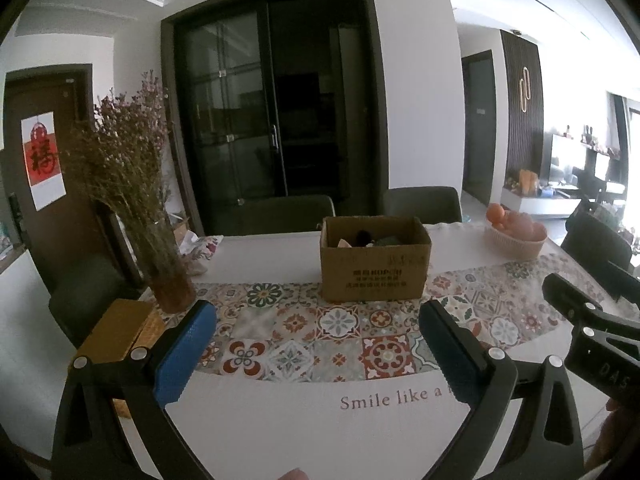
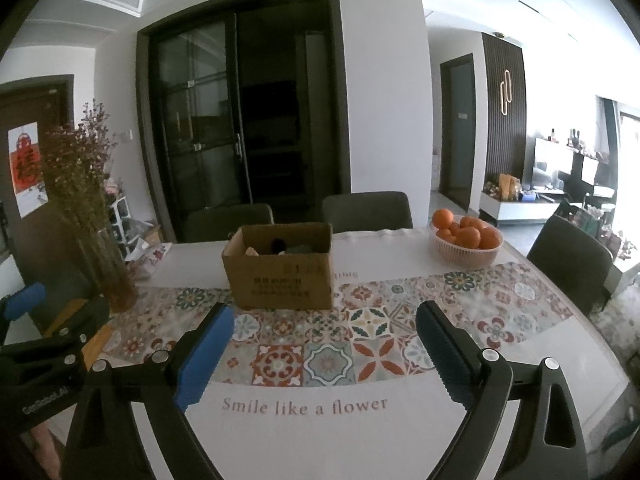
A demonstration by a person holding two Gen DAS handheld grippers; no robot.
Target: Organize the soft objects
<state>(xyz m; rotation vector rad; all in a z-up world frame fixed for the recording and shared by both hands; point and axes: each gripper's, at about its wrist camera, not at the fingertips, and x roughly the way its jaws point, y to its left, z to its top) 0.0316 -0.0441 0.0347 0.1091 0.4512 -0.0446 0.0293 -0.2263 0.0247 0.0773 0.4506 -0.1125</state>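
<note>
In the left wrist view, the left gripper [image 1: 318, 340] is standing spread wide at the bottom of the frame, gripping nothing, over the patterned table runner [image 1: 340, 332]. The cardboard box [image 1: 374, 268] is sitting at centre, soft items lying inside.

In the right wrist view, the right gripper [image 2: 325, 344] is likewise gaping empty at the bottom, the box [image 2: 280, 272] sitting centre-left, a basket of oranges [image 2: 464, 240] resting at right.

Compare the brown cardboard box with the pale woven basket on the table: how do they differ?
The brown cardboard box is square-sided and printed; the pale woven basket is round and low. The box holds dim, unclear items; the basket holds oranges. Both stand open-topped on the table.
</note>
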